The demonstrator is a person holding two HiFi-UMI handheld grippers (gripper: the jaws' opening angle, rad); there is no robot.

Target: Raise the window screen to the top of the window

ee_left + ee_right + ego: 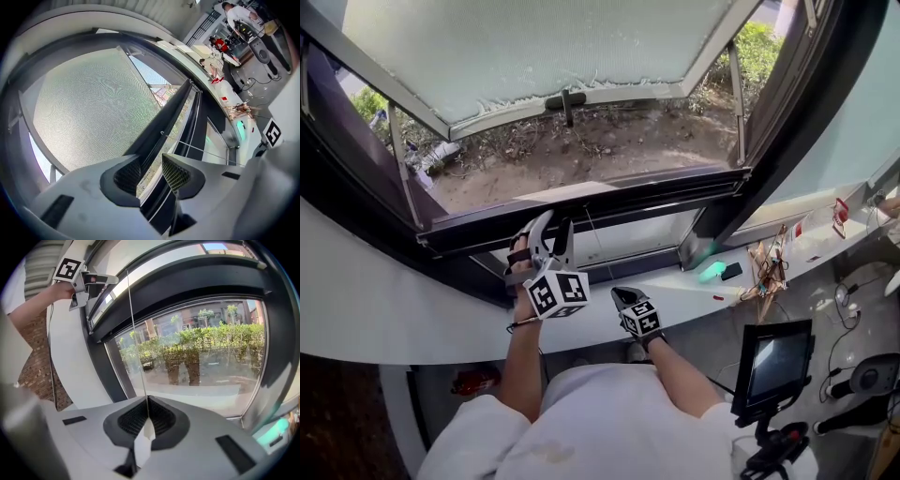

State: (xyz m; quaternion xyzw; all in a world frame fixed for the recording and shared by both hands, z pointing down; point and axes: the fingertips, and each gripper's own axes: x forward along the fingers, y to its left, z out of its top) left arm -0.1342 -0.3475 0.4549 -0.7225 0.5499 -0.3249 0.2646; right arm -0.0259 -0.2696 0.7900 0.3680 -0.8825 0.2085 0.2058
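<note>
window frame (pixel 787 122) across the upper half of the head view, dark and deep, with a white curved sill (pixel 384 309) sweeping beneath it. out-swung sash (pixel 534 56) at the top of the frame, bare earth and plants showing below its edge. screen rail (pixel 609 192), a long dark bar, crossing the middle of the frame from left to right, above a clear lower pane (pixel 628 239) and well below the sash. fine mesh (pixel 93 108) filling the upper left of the left gripper view, just beside that rail.

judged partly raised: lower glass already uncovered, upper stretch of the opening yet to cross, so well short of the top.

left gripper (pixel 555 225) at the rail, left of centre, jaws apart and straddling the rail's edge, daylight showing beside one pad, so seemingly not clamped. right gripper (pixel 628 298) lower, near the centre of the frame, jaws pressed together on a thin cord (pixel 137 343) running from the pads up to the rail in the upper left of the right gripper view. reads as a lift under way, cord in one gripper and rail guided by the other.
</note>
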